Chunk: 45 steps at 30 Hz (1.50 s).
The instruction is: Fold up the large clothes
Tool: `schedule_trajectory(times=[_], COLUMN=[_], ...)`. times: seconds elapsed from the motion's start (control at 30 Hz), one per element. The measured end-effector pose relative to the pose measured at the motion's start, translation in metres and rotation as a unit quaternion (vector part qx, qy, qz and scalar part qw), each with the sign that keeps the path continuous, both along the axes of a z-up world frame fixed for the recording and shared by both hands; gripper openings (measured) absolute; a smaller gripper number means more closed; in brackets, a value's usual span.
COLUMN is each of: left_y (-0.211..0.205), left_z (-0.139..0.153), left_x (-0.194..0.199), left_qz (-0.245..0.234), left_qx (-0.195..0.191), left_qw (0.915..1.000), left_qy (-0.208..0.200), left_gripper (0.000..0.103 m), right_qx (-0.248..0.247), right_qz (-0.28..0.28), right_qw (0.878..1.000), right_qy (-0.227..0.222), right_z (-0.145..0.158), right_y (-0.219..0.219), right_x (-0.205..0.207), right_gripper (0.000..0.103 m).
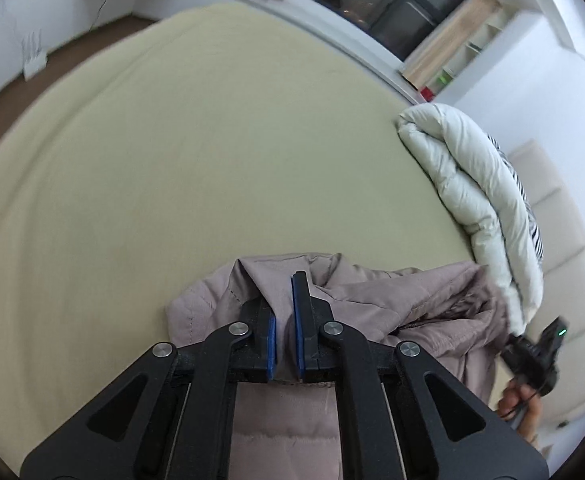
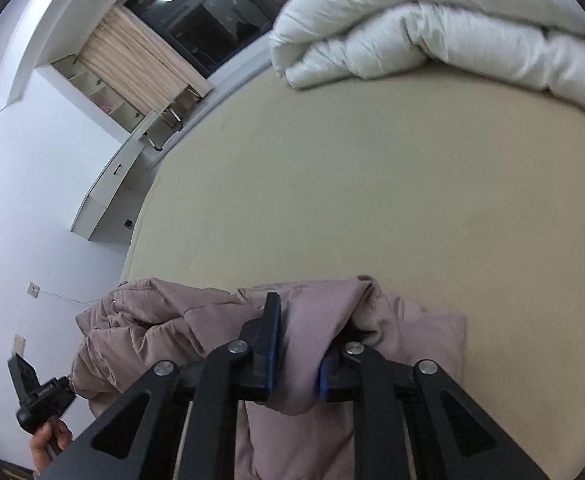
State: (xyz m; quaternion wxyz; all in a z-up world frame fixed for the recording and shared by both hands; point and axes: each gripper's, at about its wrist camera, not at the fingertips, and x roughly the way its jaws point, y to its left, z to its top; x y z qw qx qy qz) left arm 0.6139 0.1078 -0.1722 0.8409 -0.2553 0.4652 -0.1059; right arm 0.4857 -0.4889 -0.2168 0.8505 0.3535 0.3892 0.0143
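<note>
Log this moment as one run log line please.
stage: lifting to fold | left gripper: shut on mauve padded jacket | right gripper: shut on jacket | below: beige bed

- matt quilted mauve cloth is making up the jacket [image 1: 424, 300]
- smooth beige sheet [image 1: 196, 168] is looking matt
- puffy white duvet [image 2: 432, 28] is showing soft crinkled fabric
- left gripper [image 1: 283, 320] is showing matt black plastic, shiny metal rivets

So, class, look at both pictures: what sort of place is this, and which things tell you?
Most likely a bedroom. A wide bed with a beige sheet fills both views, a white duvet lies bunched at one side, and a dark window with curtains stands behind. Both grippers hold a mauve jacket over the bed.
</note>
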Motion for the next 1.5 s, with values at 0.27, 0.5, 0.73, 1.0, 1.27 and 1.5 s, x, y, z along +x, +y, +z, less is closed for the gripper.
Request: schedule_trajectory(times=[0.27,0.5,0.73,1.0,1.27,1.5], left_y=[0.013,-0.104,-0.155,-0.160,-0.156,-0.155], left_z=[0.032,0.035,-0.022,-0.066,-0.099,-0.121], left_x=[-0.062,-0.110,-0.078,-0.033,-0.009,0.001], left_qz=[0.029,-0.094,-0.125,-0.119,-0.111,-0.111], left_qx=[0.082,0.187,0.259,0.289,0.289,0.290], left_qw=[0.9916,0.9680,0.9532,0.9464,0.9471,0.9471], left_qy=[-0.096,-0.138,-0.093,-0.082,-0.084,-0.081], left_gripper=[0.014,0.014,0.014,0.014,0.014,0.014], right_qx=[0.024,-0.127,-0.191,-0.217,-0.223,-0.244], right_qz=[-0.033,0.192,0.175,0.166,0.166,0.160], right_qw=[0.997,0.973,0.965,0.961,0.960,0.956], right_qy=[-0.073,-0.038,0.033,0.045,0.029,0.016], right_z=[0.021,0.049,0.002,-0.027,-0.052,-0.061], right_y=[-0.004,0.159,0.187,0.188,0.190,0.198], right_x=[-0.045,-0.057,0.010,0.064,0.080,0.082], right_gripper=[0.087,0.056,0.038,0.035,0.035,0.035])
